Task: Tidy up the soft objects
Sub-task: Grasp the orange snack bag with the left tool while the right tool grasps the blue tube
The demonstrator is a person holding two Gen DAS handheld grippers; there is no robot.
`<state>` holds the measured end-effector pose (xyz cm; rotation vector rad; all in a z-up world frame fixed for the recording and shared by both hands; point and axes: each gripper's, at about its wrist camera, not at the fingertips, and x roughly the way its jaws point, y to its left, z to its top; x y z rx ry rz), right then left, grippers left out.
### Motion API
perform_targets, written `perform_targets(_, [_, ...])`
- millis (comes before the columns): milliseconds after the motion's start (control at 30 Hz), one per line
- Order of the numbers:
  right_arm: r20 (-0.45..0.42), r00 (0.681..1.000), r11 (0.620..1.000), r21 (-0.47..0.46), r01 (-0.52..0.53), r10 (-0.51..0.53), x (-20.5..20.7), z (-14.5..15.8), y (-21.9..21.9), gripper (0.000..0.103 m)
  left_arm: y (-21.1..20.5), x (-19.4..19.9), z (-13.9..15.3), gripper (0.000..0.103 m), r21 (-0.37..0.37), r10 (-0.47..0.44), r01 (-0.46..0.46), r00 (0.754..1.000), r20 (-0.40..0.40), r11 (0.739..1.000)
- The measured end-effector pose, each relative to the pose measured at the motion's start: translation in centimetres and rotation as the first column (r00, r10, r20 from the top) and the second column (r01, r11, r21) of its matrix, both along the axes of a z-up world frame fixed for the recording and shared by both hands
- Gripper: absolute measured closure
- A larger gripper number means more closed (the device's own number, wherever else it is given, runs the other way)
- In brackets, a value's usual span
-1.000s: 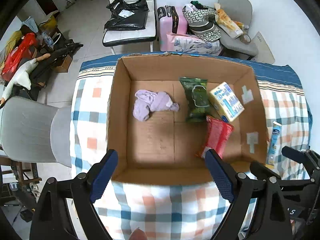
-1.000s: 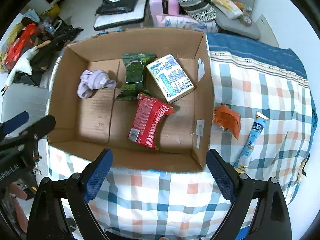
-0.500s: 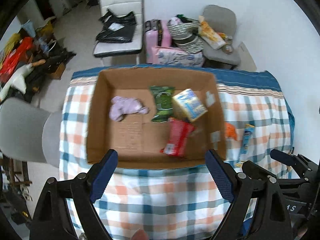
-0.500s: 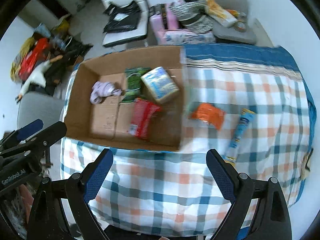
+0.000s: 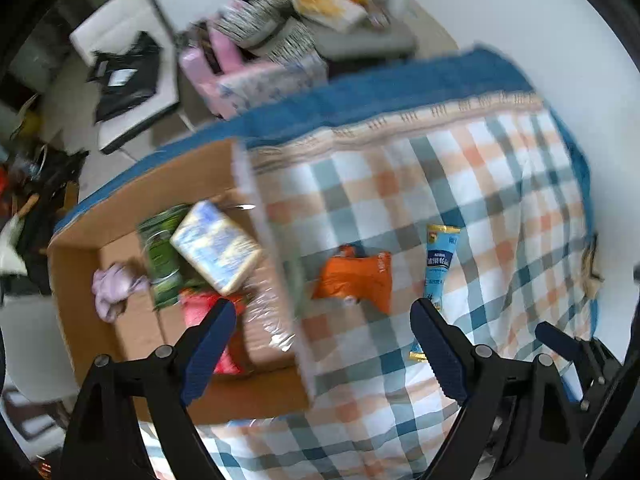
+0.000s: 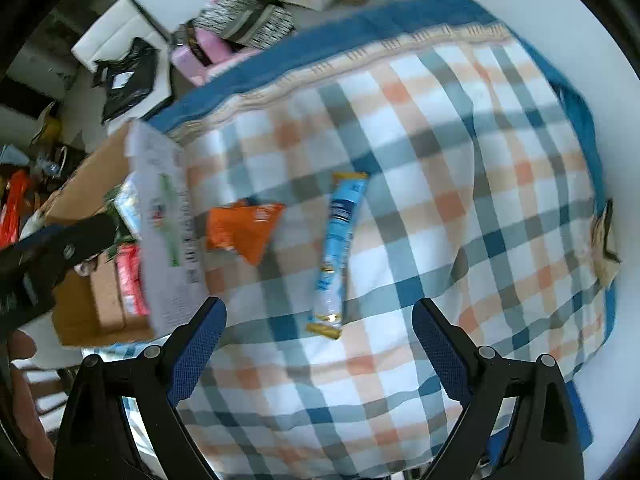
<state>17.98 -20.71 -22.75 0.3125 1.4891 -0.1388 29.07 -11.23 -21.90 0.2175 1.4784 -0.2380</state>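
Note:
A cardboard box sits on the left of a checked blanket. Inside it lie a lilac cloth, a green pack, a white-blue pack and a red pack. An orange packet and a light blue tube lie on the blanket right of the box. My left gripper is open and empty, above the box's right wall and the orange packet. My right gripper is open and empty, just short of the tube's near end.
The box stands left of my right gripper, with the left gripper's arm beside it. Behind the bed are a white chair with a black bag, a pink suitcase and a grey chair piled with things.
Both views have swung right and are blurred. The box has slid to the left of each view. The orange packet and blue tube now lie near the middle, closer to both grippers.

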Motion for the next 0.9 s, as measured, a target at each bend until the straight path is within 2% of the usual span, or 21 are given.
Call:
perform_targets(200, [-0.068, 0.997, 0.995, 0.087, 0.050, -0.044, 0.6, -5.6, -2.0, 0.007, -5.3, 2.7, -7.2, 0.014, 0.123, -0.121, 0.139, 0.982, -0.148, 0.983])
perform_targets(367, [-0.107, 0.991, 0.988, 0.126, 0.089, -0.076, 1.1, -9.3, -2.3, 0.008, -7.4, 3.2, -12.7, 0.014, 0.169, -0.177, 0.234, 0.939, -0.293, 0.957])
perform_targets(433, [-0.117, 0.989, 0.982, 0.154, 0.107, -0.090, 1.2, -10.4, -2.4, 0.010, -8.0, 3.1, -14.2, 0.014, 0.197, -0.194, 0.265, 0.928, -0.317, 0.944])
perform_targets(467, [-0.127, 0.987, 0.980, 0.162, 0.116, -0.096, 1.3, -11.0, -2.5, 0.014, -8.2, 3.0, -15.0, 0.014, 0.204, -0.203, 0.280, 0.921, -0.333, 0.938])
perform_targets(600, [-0.149, 0.982, 0.973, 0.183, 0.142, -0.116, 1.9, -13.1, -2.6, 0.023, -8.1, 3.1, -17.0, 0.014, 0.232, -0.195, 0.293, 0.909, -0.367, 0.927])
perform_targets(667, [-0.160, 0.979, 0.970, 0.191, 0.152, -0.122, 2.1, -14.0, -2.6, 0.032, -7.9, 3.2, -17.7, 0.014, 0.239, -0.189, 0.295, 0.903, -0.385, 0.925])
perform_targets(800, [-0.180, 0.976, 0.973, 0.171, 0.156, -0.125, 2.5, -15.6, -2.2, 0.036, -7.4, 2.9, -19.2, 0.014, 0.240, -0.179, 0.302, 0.887, -0.426, 0.923])
perform_targets(900, [-0.185, 0.975, 0.977, 0.148, 0.152, -0.124, 2.8, -16.2, -1.9, 0.039, -7.2, 2.6, -19.8, 0.016, 0.242, -0.179, 0.302, 0.887, -0.425, 0.922])
